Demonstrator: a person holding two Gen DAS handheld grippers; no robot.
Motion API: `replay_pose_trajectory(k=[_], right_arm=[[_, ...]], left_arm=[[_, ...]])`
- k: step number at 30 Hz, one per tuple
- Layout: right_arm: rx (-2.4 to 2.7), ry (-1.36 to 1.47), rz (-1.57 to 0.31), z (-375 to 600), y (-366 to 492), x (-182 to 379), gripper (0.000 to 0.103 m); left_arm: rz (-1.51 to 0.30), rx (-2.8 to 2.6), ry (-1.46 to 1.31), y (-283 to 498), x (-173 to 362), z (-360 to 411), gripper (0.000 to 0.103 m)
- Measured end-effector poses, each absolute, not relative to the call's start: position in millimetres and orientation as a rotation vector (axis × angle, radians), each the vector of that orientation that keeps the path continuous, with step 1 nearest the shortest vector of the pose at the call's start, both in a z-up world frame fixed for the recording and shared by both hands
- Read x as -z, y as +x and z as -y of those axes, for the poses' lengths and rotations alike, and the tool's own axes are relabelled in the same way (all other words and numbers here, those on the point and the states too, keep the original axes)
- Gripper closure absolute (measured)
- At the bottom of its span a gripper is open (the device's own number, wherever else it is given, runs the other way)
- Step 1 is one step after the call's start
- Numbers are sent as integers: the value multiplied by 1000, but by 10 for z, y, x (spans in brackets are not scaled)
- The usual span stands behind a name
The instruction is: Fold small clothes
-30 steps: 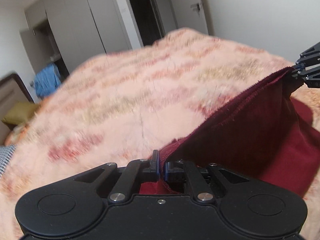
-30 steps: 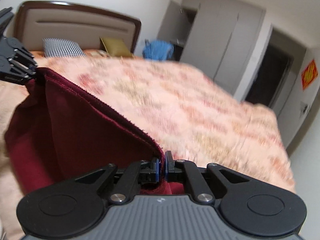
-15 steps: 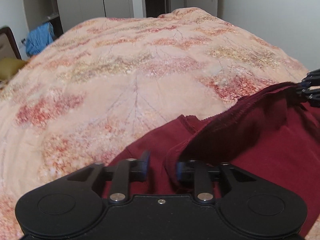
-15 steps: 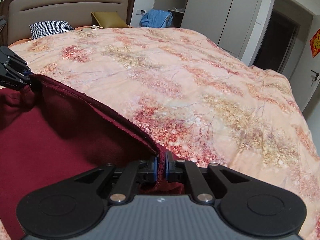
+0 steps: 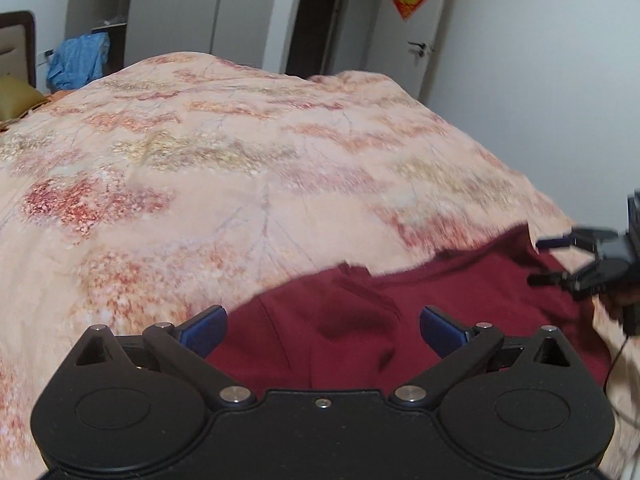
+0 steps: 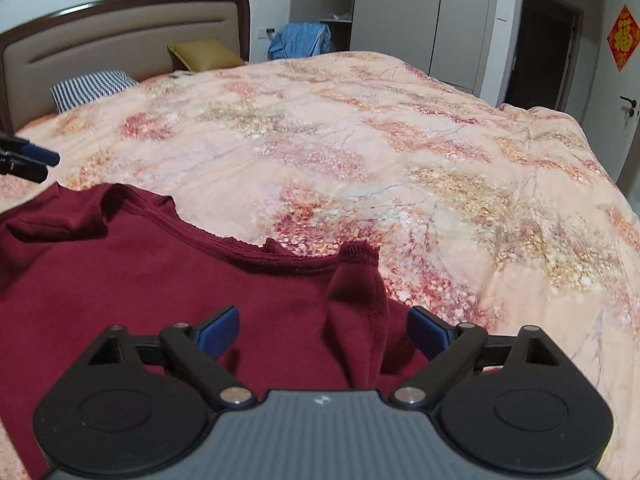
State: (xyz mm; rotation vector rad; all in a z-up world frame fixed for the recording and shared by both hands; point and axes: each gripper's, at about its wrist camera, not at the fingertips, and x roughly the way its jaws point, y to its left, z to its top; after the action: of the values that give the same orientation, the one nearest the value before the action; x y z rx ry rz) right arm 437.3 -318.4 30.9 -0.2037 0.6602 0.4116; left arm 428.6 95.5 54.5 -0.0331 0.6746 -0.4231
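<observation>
Maroon fabric fills the lower part of both wrist views: the small garment (image 6: 160, 280) lies spread on the bed's floral peach duvet (image 6: 400, 168), its ribbed hem running from the left edge toward the centre of the right wrist frame. At far left of that frame the left tongs (image 6: 42, 166) show only as blue-tipped fingers spread apart above the duvet, just beyond the cloth's corner. At lower centre the right tongs (image 6: 323, 330) stand wide open, touching nothing, with a raised fold of the garment standing up between the blue pads (image 6: 218, 328). In the left wrist view the left tongs (image 5: 322, 330) are likewise spread wide at lower centre over the crumpled garment (image 5: 460, 292), gripping nothing, and the right tongs (image 5: 544, 262) appear blurred at the right edge, fingers apart above the cloth. A headboard (image 6: 120, 36), checked pillow (image 6: 92, 88) and blue clothing (image 6: 300, 40) sit in the upper left.
</observation>
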Motion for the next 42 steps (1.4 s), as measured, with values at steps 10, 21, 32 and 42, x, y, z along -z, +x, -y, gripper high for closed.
replay_pose_trajectory(k=[10,21,32,42], right_arm=[[-346,-176,-604,3349,4121,-239,18],[-290,-125,-527,3328,4235,-301,94],[-201,-114,-537,3251,4525,-238,96],[-198,-82,-557,3369,4488,-182,85]], left_arm=[[-672,412,220,3998,-247,-546,43],[-633,193,-15,4154,-412,-846,98],[-734,103,-409,4529,-39,-1265,94],[-715,79,-408,4422,-137,-1332,50]])
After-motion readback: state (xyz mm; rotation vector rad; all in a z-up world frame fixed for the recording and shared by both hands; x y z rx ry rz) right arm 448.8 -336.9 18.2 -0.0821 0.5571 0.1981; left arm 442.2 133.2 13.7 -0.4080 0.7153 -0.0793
